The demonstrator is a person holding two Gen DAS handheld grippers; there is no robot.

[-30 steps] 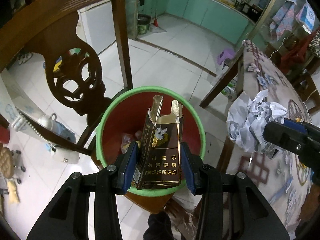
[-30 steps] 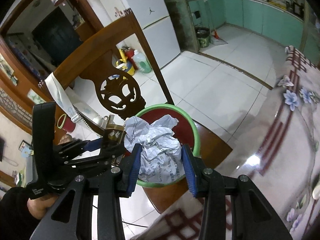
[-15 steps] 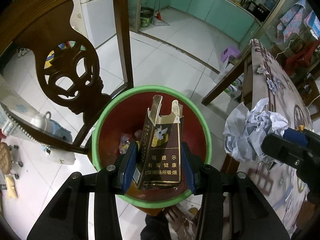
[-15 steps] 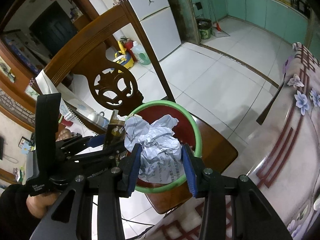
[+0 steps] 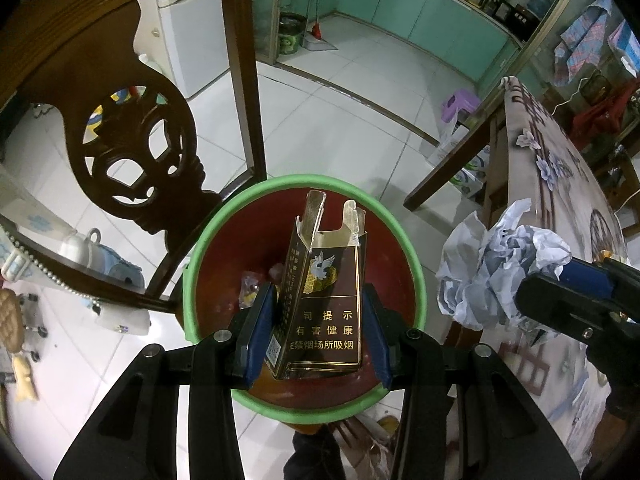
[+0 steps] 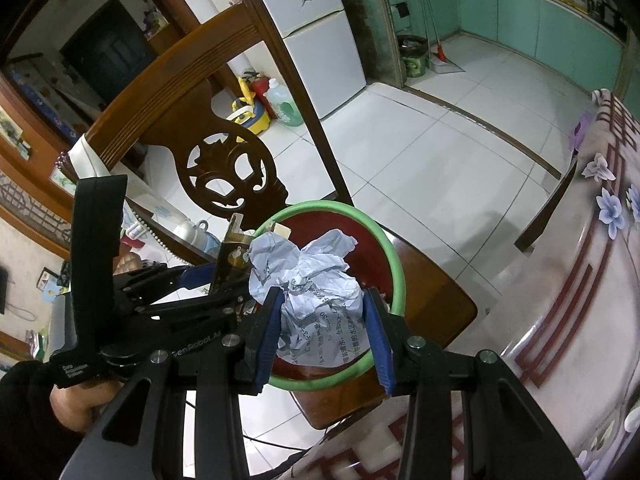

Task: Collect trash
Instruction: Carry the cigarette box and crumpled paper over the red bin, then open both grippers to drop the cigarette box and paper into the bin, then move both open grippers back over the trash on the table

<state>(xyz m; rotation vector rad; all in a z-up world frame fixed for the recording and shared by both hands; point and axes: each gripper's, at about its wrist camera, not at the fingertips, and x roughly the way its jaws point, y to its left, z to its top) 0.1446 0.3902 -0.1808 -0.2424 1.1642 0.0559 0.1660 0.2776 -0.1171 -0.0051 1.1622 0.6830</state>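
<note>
left view: left gripper clamps an opened cigarette pack at frame centre, over the green-rimmed bin. right view: right gripper pinches crumpled paper above the same bin at lower centre.

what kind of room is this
Most likely a home dining area opening onto a kitchen: a carved wooden chair, a white fridge, and teal kitchen cabinets beyond the tiled floor.

Glossy dark card pack with gilt print; crumpled matt paper; smooth plastic bin — green rim; polished carved wood chair; shiny floral tabletop.
</note>
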